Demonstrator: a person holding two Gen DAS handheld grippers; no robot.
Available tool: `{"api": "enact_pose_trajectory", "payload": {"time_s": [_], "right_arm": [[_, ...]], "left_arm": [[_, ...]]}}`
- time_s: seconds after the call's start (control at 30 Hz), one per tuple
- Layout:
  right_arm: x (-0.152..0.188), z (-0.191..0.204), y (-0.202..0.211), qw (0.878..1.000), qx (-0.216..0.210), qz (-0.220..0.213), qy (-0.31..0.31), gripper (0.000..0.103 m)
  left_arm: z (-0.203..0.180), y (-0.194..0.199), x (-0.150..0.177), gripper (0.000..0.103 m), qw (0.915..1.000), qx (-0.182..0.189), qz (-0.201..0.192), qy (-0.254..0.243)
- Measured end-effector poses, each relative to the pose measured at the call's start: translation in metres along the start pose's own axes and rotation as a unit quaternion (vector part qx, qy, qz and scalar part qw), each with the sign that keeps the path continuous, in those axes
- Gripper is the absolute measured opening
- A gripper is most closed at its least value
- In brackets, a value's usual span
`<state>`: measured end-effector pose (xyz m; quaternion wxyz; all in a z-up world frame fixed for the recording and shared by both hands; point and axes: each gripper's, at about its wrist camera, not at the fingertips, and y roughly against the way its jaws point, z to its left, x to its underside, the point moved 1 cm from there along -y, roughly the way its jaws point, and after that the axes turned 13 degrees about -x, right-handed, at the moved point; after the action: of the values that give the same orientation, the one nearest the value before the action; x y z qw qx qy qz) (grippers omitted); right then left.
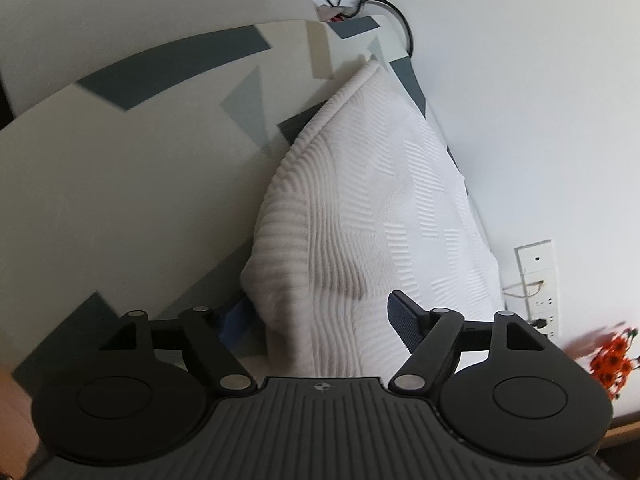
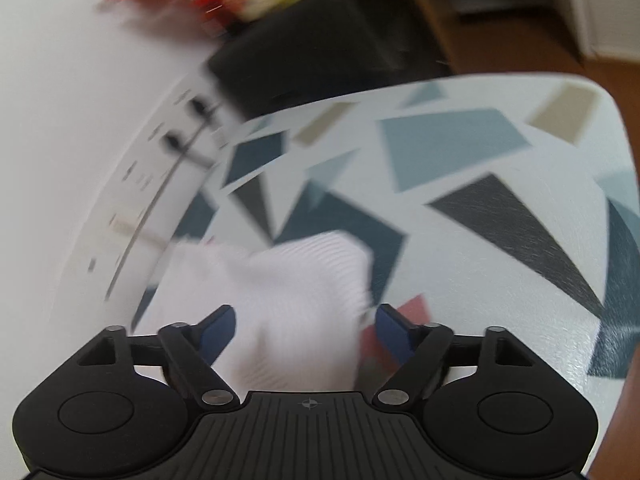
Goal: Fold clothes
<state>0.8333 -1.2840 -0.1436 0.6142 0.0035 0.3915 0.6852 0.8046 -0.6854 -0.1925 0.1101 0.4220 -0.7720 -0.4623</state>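
A white ribbed knit garment [image 1: 372, 200] lies folded in a long strip on the patterned table [image 1: 120, 184], close along the white wall. My left gripper [image 1: 320, 320] is open over its near end; the cloth bulges up between the two fingers and hides part of the left pad. In the blurred right wrist view, the other end of the garment [image 2: 288, 280] sits between the spread fingers of my right gripper [image 2: 306, 328], which is open. Neither pair of pads presses on the cloth.
A wall socket strip [image 1: 538, 284] with a plugged cable sits beside the garment. Black cables [image 1: 384, 12] lie at the table's far end. Orange flowers [image 1: 612, 360] stand by the wall. A black box [image 2: 320, 52] stands beyond the table edge [image 2: 600, 92], over a wooden floor.
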Motion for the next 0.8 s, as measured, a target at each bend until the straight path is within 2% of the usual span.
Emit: {"api": "enact_pose_trajectory", "payload": {"time_s": [0.07,0.13,0.17,0.27,0.33,0.4,0.5,0.63,0.73,0.8], "right_arm": [[0.009,0.022,-0.005,0.997,0.012,0.034,0.071,0.079],[0.025,0.049,-0.015,0.981,0.044,0.078,0.172,0.082],[0.033,0.060,-0.019,0.972,0.047,0.095,0.209,0.088],[0.055,0.081,-0.030,0.953,0.043,0.130,0.270,0.094],[0.064,0.090,-0.039,0.946,0.044,0.148,0.286,0.095],[0.069,0.096,-0.047,0.945,0.039,0.163,0.282,0.095],[0.068,0.103,-0.055,0.948,0.020,0.175,0.264,0.095],[0.055,0.116,-0.066,0.944,-0.014,0.192,0.267,0.095],[0.033,0.123,-0.073,0.939,-0.030,0.199,0.279,0.095],[0.012,0.122,-0.076,0.940,-0.041,0.199,0.275,0.096]], "left_arm": [[-0.002,-0.002,-0.001,0.074,1.0000,-0.001,-0.004,0.002],[-0.003,-0.003,-0.001,0.073,0.9999,0.000,-0.006,0.009],[-0.003,-0.004,-0.001,0.072,0.9999,-0.002,-0.008,0.010],[-0.003,-0.003,0.001,0.067,0.9999,-0.007,-0.016,0.001],[-0.002,-0.001,0.003,0.056,0.9996,-0.019,-0.021,0.002],[0.001,0.000,0.004,0.023,0.9993,-0.028,-0.025,0.003],[0.003,0.003,0.008,0.016,0.9993,-0.016,-0.031,0.016],[-0.016,0.013,0.014,0.015,0.9975,-0.027,-0.065,0.007],[-0.032,0.018,0.019,0.014,0.9954,-0.035,-0.088,0.016],[-0.054,0.020,0.022,0.013,0.9933,-0.040,-0.108,0.005]]}}
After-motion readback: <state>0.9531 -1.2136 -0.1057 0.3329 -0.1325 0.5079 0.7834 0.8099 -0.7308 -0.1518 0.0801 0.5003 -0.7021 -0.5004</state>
